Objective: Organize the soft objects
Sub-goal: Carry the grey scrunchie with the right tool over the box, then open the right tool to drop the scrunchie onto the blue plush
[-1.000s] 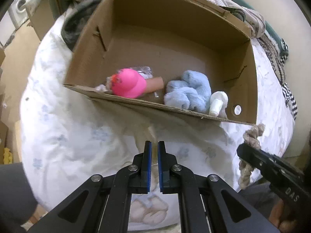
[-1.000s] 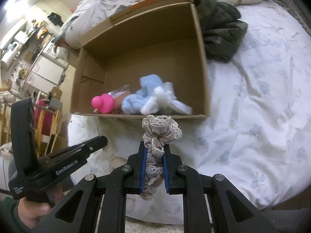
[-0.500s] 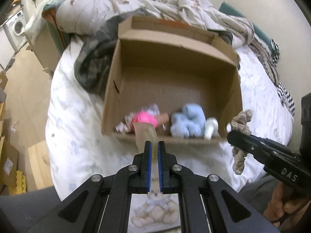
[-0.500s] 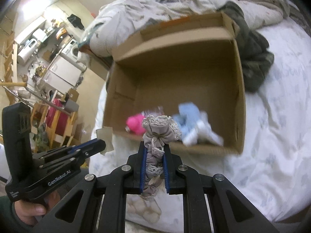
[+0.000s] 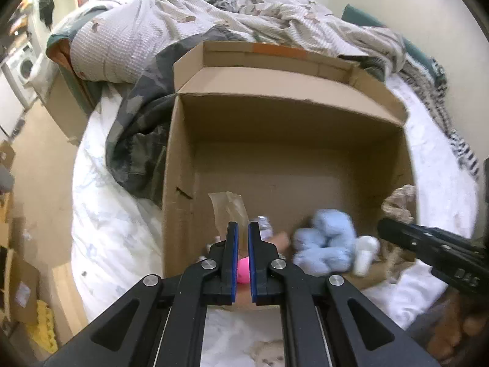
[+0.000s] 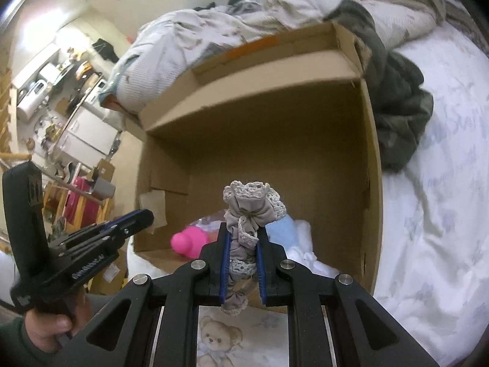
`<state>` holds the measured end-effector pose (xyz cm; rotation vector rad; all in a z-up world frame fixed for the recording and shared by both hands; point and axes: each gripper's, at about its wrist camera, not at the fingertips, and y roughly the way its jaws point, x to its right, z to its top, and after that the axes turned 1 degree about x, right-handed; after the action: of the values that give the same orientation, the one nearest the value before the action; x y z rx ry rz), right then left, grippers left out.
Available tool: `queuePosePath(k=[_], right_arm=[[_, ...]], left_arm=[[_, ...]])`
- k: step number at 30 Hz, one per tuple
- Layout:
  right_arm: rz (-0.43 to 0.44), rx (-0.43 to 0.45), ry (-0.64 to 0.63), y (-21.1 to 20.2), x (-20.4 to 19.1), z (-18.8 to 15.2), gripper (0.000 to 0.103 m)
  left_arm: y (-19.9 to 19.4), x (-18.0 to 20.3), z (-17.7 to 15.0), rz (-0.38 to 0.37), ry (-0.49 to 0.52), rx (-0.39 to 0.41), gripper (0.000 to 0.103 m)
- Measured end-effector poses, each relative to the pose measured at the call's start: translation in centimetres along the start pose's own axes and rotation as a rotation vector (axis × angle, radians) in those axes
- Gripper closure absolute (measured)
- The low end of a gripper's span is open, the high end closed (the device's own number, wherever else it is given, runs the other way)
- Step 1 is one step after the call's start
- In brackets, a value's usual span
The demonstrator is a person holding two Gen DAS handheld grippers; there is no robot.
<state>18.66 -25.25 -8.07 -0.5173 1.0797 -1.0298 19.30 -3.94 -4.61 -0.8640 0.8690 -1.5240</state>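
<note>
An open cardboard box (image 5: 305,116) (image 6: 259,128) lies on the bed. Inside, near its front, are a pink toy (image 6: 189,240) (image 5: 243,270), a light blue plush (image 5: 327,244) (image 6: 282,229) and a white soft piece (image 5: 365,253). My right gripper (image 6: 242,238) is shut on a grey lace-trimmed scrunchie (image 6: 249,211), held above the box's front edge; the scrunchie also shows in the left wrist view (image 5: 400,202). My left gripper (image 5: 240,229) is shut on a strip of brown tape (image 5: 229,211) over the box's front left.
The bed has a white flowered sheet (image 6: 443,214). A dark green garment (image 5: 137,140) lies beside the box. A crumpled duvet (image 5: 244,15) lies behind the box. Floor and kitchen furniture (image 6: 76,122) are off the bed's left side.
Both grippers have risen and moved forward over the box's front edge. The left one has lifted the tape strip. The right one still holds the scrunchie.
</note>
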Motion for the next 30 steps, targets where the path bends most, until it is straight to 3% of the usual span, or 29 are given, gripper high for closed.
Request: queuePosePath(k=[3, 16, 21, 26, 27, 28, 30], right_arm=[[-0.020, -0.008, -0.022, 0.7, -0.2, -0.1, 0.086], [-0.026, -0.023, -0.051, 1.8, -0.5, 0.0, 0.086], [-0.042, -0.022, -0.044, 1.9, -0.3, 0.0, 0.085], [-0.017, -0.013, -0.012, 1.7, 0.0, 0.2, 0.075], [-0.006, -0.005, -0.007, 1.5, 0.0, 0.2, 0.069], [-0.004, 0.006, -0.006, 1.3, 0.0, 0.3, 0.050], [-0.004, 0.050, 0.002, 0.5, 0.0, 0.4, 0.027]], left_arm=[[0.8, -0.3, 0.1, -0.040, -0.036, -0.023, 0.097], [1.1, 1.1, -0.4, -0.045, 0.039, -0.010, 0.096], [0.8, 1.2, -0.3, -0.055, 0.039, -0.002, 0.089], [0.1, 1.5, -0.2, -0.051, 0.056, 0.020, 0.086], [0.0, 1.6, -0.2, -0.045, 0.063, 0.025, 0.084], [-0.2, 1.7, -0.2, -0.038, 0.067, 0.031, 0.077], [-0.4, 1.7, -0.2, -0.028, 0.068, 0.042, 0.061]])
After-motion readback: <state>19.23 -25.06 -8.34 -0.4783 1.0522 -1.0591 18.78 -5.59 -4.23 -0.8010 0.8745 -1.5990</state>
